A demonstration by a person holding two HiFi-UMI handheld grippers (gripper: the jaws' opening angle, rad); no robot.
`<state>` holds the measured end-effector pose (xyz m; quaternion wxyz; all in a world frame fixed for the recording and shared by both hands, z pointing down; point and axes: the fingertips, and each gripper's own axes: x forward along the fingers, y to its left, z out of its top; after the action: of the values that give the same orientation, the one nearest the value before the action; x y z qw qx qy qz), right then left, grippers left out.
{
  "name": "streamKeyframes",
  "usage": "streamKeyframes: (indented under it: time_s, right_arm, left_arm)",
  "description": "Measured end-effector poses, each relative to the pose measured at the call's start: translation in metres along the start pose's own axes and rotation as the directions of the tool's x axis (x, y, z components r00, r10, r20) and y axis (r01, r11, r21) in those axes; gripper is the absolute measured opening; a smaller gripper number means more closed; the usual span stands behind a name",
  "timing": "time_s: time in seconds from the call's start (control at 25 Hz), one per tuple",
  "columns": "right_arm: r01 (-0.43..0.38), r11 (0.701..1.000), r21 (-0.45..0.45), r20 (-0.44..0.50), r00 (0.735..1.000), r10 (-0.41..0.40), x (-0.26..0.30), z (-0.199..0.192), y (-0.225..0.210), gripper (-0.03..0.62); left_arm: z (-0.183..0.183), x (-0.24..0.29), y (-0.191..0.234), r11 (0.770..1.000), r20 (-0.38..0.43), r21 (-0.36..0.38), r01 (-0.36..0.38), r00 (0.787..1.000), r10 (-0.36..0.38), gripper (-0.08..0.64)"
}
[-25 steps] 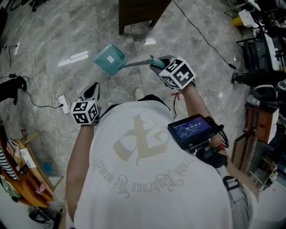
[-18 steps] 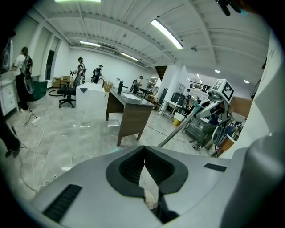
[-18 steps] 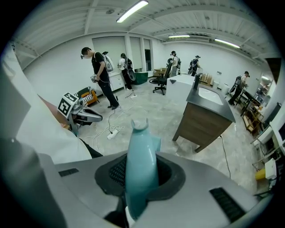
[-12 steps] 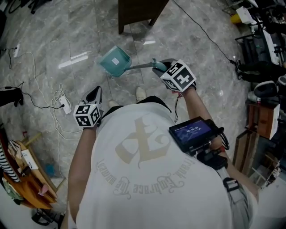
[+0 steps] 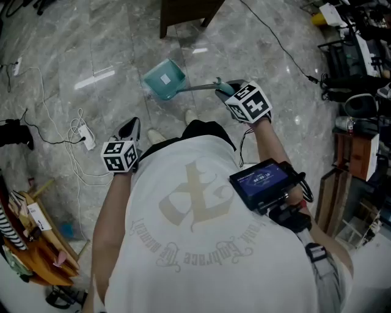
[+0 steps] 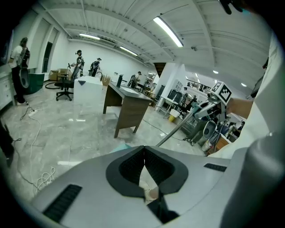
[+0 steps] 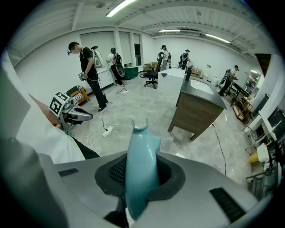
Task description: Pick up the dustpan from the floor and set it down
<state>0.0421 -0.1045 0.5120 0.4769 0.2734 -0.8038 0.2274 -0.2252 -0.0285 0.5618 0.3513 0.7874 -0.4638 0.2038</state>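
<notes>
A teal dustpan with a long grey pole is over the grey marble floor, ahead of the person's feet. Whether the pan touches the floor I cannot tell. My right gripper is shut on the teal grip at the pole's top; in the right gripper view that dustpan handle fills the gap between the pads of the right gripper. My left gripper hangs at the person's left side, apart from the pan. In its own view the left gripper is shut with nothing in it, and the pole slants past.
A brown wooden desk stands just beyond the pan. A power strip with white cables lies on the floor at the left. Racks and gear crowd the right side. Several people stand farther off in the hall.
My right gripper has shifted slightly right and lower, carrying the dustpan with it; the pan now sits closer to the desk. The left gripper has sunk a little.
</notes>
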Motion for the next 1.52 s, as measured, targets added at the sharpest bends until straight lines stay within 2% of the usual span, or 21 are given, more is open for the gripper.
streamKeyframes:
  time_s: [0.4, 0.64, 1.2, 1.52]
  right_arm:
    - [0.05, 0.997, 0.061, -0.052, 0.998, -0.046, 0.004, -0.034, 0.002, 0.075]
    - [0.055, 0.994, 0.091, -0.075, 0.996, -0.048, 0.014, -0.048, -0.008, 0.075]
    - [0.067, 0.994, 0.082, -0.125, 0.991, -0.056, 0.044, -0.093, -0.014, 0.075]
    - [0.08, 0.988, 0.13, -0.146, 0.987, -0.061, 0.05, -0.119, -0.02, 0.077]
  left_arm:
    - [-0.01, 0.006, -0.007, 0.998, -0.038, 0.022, 0.052, 0.998, -0.051, 0.012]
    - [-0.002, 0.014, -0.007, 0.998, -0.055, 0.029, 0.053, 0.997, -0.051, 0.012]
    - [0.004, 0.016, -0.022, 0.996, -0.072, 0.074, 0.052, 0.996, -0.046, 0.012]
    - [0.008, 0.019, -0.035, 0.993, -0.091, 0.091, 0.077, 0.993, -0.069, 0.014]
